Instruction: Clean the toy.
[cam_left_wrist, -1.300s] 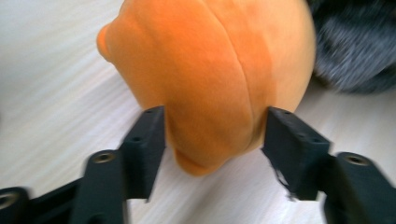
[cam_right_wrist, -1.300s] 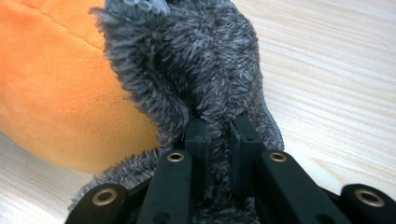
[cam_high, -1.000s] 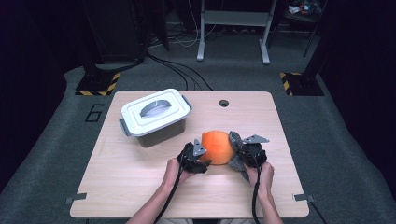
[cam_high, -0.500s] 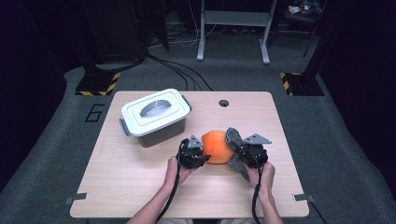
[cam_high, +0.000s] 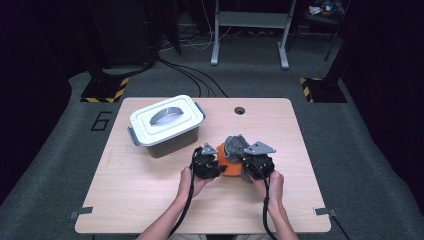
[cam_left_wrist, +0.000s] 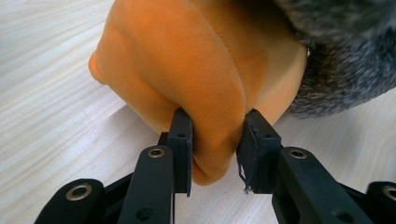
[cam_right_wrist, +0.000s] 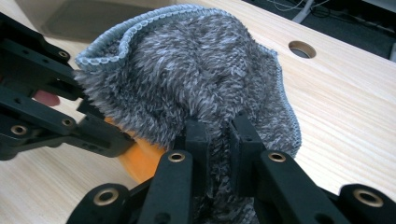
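1. Nearest to us, two forearms come in from the near edge of the wooden table (cam_high: 125, 200), and each hand holds a black gripper with a cable that trails back along the arm.
2. The left gripper (cam_left_wrist: 214, 140) has its jaws pressed on a fold of an orange plush piece (cam_left_wrist: 196, 65), so it pinches the orange fabric between them (the fold bulges out below the pads). In the high view we see this gripper (cam_high: 207, 162) at the left side of the orange piece (cam_high: 226, 161).
3. The right gripper (cam_right_wrist: 218, 140) has its jaws nearly together, and they pinch a fold of a grey fuzzy fabric (cam_right_wrist: 196, 74) with a light stitched edge. In the high view this gripper (cam_high: 256, 164) sits just right of the orange piece, with a grey three-cornered plate on top.
4. The grey fabric (cam_high: 236, 145) lies over the far side of the orange piece and touches it; both sit a little right of the table's middle, toward the near side.
5. Farther and to the left stands a white lidded container (cam_high: 166, 125) with a grey handle on its lid, near the left gripper but apart from it.
6. Near the far edge we see a small round hole (cam_high: 239, 110) in the table.
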